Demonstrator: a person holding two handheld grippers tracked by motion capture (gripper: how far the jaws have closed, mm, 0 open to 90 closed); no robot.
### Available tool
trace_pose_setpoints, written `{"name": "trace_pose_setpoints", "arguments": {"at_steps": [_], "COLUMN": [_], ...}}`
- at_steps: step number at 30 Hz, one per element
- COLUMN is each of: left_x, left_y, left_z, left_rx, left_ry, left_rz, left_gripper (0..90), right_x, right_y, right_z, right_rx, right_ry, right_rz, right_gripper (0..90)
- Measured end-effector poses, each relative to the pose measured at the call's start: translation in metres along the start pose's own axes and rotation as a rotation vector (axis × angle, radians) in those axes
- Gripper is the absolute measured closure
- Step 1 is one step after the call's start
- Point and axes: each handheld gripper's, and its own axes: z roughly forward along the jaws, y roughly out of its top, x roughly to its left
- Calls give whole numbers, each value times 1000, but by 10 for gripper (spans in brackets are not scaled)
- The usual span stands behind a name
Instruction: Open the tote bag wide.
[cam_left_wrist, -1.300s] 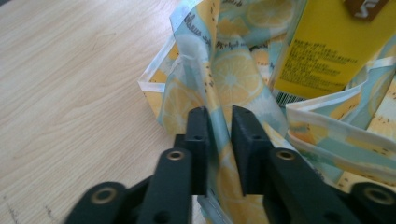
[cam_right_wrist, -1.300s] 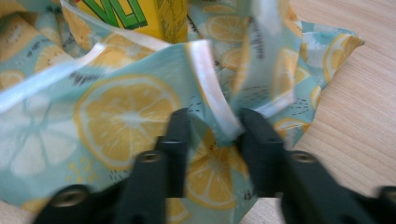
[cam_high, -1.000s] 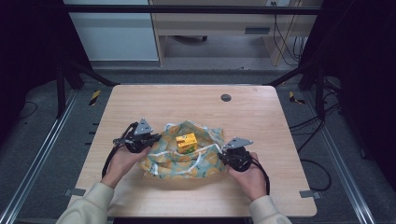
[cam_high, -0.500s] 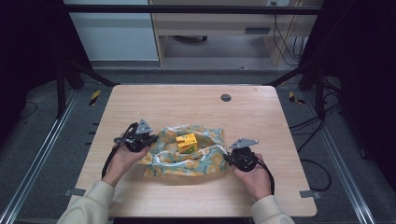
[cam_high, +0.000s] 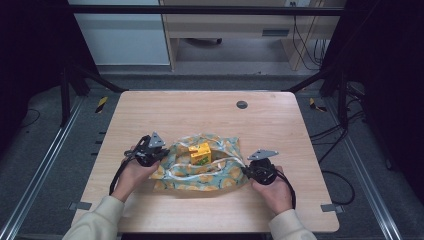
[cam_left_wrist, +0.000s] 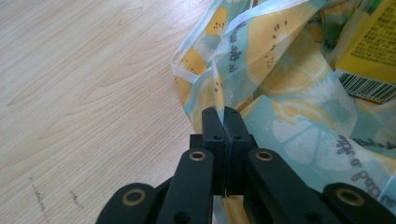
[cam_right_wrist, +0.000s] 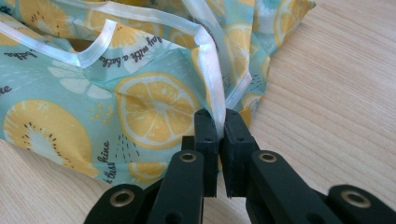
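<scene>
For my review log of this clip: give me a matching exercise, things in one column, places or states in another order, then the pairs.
1. left gripper
2. right gripper
3. yellow carton
4. round grommet

a. set in the table top, far side
b. lying on the bag
c. shut on the bag's left edge
d. shut on the bag's white-trimmed right edge

Pairs: 1-c, 2-d, 3-b, 4-a. The fruit-print bag lies on the table.

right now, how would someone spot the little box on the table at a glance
On the wooden table, near its front edge, lies a teal bag printed with lemon slices. The box sits in its open mouth: small, bright yellow-orange, hard-edged against the soft cloth.
</scene>
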Motion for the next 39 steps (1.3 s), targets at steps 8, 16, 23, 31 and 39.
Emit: {"name": "trace_pose_setpoints", "arguments": {"at_steps": [8,16,23,31,39], "left_x": [1,0,-1,-2,-3], "left_y": [-5,-6,-7,-9,-11], "left_z": [0,2,4,4,4], "left_rx": [20,48,62,73,78], "left_ry": [0,8,6,4,2], "left_rz": [9,25,29,36,39], "left_gripper": [900,900,900,900,895], "right_x": [-1,-1,0,0,0], "right_y": [-3,-4,-5,-6,-7], "right_z": [-1,-1,0,2,2], "right_rx": [11,27,38,49,49], "right_ry": [1,5,5,4,7], "right_rz": [2,6,1,8,9], "right_gripper": [869,877,882,882,869]}}
